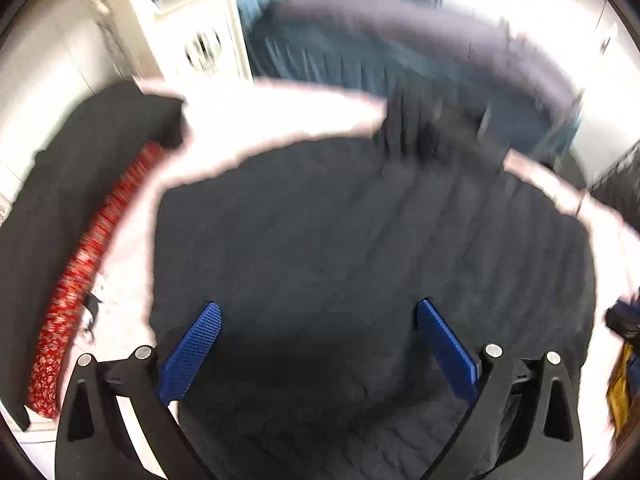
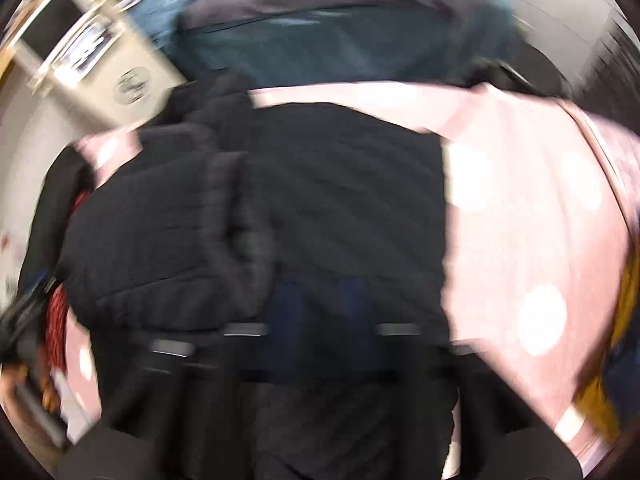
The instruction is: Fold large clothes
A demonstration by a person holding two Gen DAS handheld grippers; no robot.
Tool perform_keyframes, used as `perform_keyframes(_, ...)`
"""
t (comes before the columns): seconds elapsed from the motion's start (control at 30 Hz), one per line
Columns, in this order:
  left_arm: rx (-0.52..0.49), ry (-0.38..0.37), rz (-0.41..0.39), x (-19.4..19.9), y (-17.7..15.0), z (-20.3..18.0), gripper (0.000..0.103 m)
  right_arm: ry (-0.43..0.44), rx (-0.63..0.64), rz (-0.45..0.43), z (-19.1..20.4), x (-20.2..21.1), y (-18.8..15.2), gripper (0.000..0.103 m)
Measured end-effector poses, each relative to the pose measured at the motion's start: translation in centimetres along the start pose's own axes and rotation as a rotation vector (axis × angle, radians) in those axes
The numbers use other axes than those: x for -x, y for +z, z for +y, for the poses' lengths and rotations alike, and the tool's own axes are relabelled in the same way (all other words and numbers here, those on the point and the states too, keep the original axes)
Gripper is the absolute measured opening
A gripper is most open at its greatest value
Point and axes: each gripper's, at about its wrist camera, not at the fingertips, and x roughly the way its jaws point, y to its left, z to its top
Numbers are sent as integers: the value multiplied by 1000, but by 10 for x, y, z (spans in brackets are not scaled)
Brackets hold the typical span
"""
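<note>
Both blue fingers (image 1: 444, 350) of the left gripper (image 1: 320, 356) stand wide apart, holding nothing above the black quilted jacket (image 1: 360, 240) between and below them, so a hasty pinch may grab only its top layer.

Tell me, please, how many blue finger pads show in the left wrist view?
2: one pad at lower left, the other at lower right, spread apart above the dark garment.
</note>
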Motion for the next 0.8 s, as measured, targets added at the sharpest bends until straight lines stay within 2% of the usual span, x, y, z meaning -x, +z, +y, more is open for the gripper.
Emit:
perform_keyframes(0.07,-28,30,78,-29,0,-4,98,-22,67,-13,21,-6,2,90)
perform_keyframes(0.1,-31,32,92,-38,0,-4,98,-54,87,6,27,-16,5,90)
perform_keyframes(0.13,-21,23,96,-44,0,-2,98,-83,85,43,31,-34,7,90)
perform_keyframes(0.23,22,-21,93,-54,1,4,98,-85,12,148,22,-77,7,91)
perform_keyframes(0.27,21,-30,92,-57,1,5,98,-84,2,181,18,-91,7,96)
perform_keyframes(0.3,17,-37,84,-59,0,5,98,-74,-10,205,13,-104,6,98)
perform_keyframes(0.4,7,-48,52,-68,-3,4,99,-65,-3,213,8,-115,8,98)
perform_keyframes(0.57,22,-26,40,-75,-6,0,99,-102,-10,239,10,-131,12,99)
perform_keyframes(0.7,27,-16,29,-76,-10,-2,99,-123,-11,223,21,-144,20,99)
perform_keyframes(0.8,19,-22,18,-74,-18,-7,99,-139,-18,199,25,-145,13,99)
